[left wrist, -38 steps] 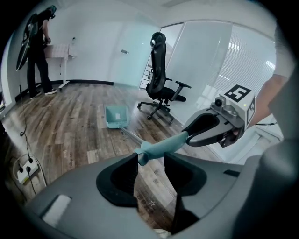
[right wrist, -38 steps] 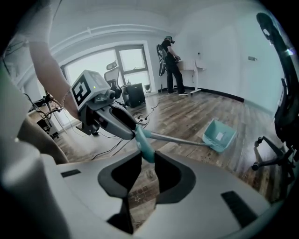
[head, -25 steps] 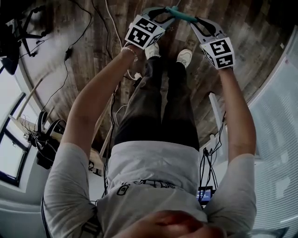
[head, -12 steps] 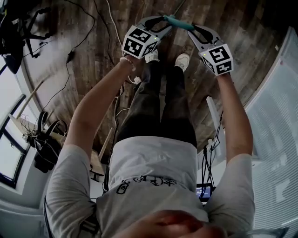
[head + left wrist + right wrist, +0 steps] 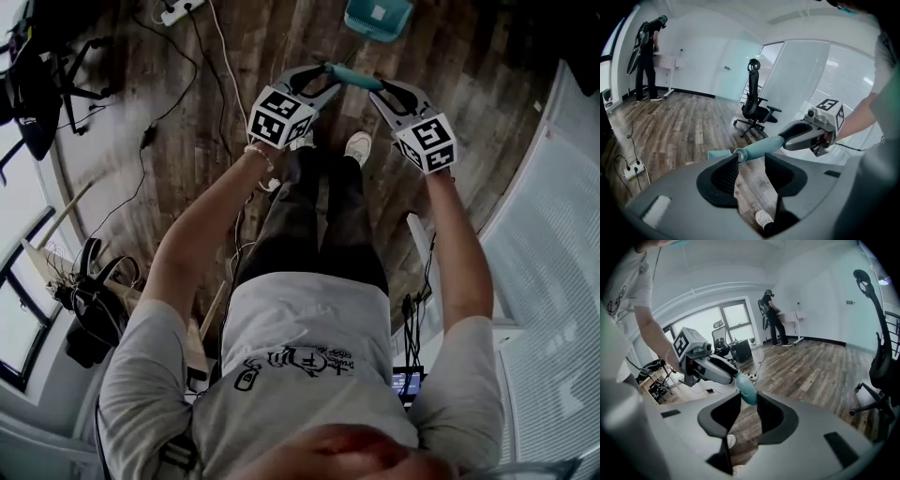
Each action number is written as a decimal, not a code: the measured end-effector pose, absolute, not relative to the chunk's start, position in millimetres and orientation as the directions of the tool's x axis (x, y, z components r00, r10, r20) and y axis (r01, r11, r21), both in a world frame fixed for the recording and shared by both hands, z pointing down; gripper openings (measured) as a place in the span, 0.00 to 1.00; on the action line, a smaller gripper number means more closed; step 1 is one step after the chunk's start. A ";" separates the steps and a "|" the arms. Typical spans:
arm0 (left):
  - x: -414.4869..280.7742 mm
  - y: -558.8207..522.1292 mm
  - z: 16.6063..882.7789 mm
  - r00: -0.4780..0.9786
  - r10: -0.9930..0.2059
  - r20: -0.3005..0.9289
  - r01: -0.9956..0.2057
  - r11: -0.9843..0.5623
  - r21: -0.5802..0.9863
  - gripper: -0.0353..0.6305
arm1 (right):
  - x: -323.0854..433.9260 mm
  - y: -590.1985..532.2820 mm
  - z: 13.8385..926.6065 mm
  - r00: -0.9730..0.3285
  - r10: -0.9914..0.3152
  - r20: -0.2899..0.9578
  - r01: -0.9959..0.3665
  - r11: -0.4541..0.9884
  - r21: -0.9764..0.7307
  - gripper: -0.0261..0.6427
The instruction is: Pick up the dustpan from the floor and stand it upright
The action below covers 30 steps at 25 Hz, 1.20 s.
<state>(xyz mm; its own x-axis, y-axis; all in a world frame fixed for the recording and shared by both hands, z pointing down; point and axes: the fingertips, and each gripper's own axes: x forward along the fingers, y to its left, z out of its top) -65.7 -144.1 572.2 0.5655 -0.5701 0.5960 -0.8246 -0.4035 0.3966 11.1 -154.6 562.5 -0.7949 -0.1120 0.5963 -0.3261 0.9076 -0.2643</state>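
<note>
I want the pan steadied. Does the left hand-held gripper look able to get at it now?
Probably not: the left hand-held gripper is up at the handle, while the pan sits far below near the floor. Nothing blocks the way; it just looks too far.

Both my arms stretched out front, 2 grippers angled down, noses facing each other.
My left gripper [image 5: 323, 82] has its jaws apart, the teal handle [image 5: 354, 77] end at 1 jaw; my right gripper [image 5: 376, 90] pinches the other end, jaws just been opening.

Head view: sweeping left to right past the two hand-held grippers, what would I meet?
black cable on the floor → left hand-held gripper → dustpan handle → right hand-held gripper → white slatted panel
</note>
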 end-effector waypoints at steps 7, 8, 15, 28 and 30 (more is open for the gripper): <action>-51.6 -147.5 545.7 0.571 -0.563 0.597 -0.820 -0.428 0.381 0.30 | 26.2 -150.3 540.5 -0.793 -0.111 0.599 -0.341 0.896 -0.286 0.16; -50.1 -147.9 544.9 0.572 -0.557 0.603 -0.819 -0.434 0.376 0.30 | 27.6 -149.7 540.2 -0.789 -0.111 0.604 -0.345 0.894 -0.287 0.16; -37.9 -153.3 548.1 0.569 -0.503 0.651 -0.817 -0.438 0.376 0.30 | 37.9 -153.4 542.3 -0.730 -0.141 0.668 -0.407 0.876 -0.260 0.17; -40.4 -164.3 429.4 0.525 -0.626 0.577 -0.851 -0.399 0.341 0.32 | 58.8 -186.3 436.2 -0.674 -0.359 0.646 -0.554 0.824 -0.120 0.21; -34.9 -167.1 390.2 0.534 -0.662 0.526 -0.845 -0.411 0.341 0.32 | 59.6 -189.9 396.0 -0.692 -0.402 0.599 -0.567 0.817 -0.106 0.21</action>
<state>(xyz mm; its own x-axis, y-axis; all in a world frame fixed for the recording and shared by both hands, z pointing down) -34.9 -167.1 390.2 0.5340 -0.6620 0.5259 -0.8454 -0.4111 0.3410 59.6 -189.9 396.0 -0.6919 -0.4025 0.5994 -0.5672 0.8167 -0.1065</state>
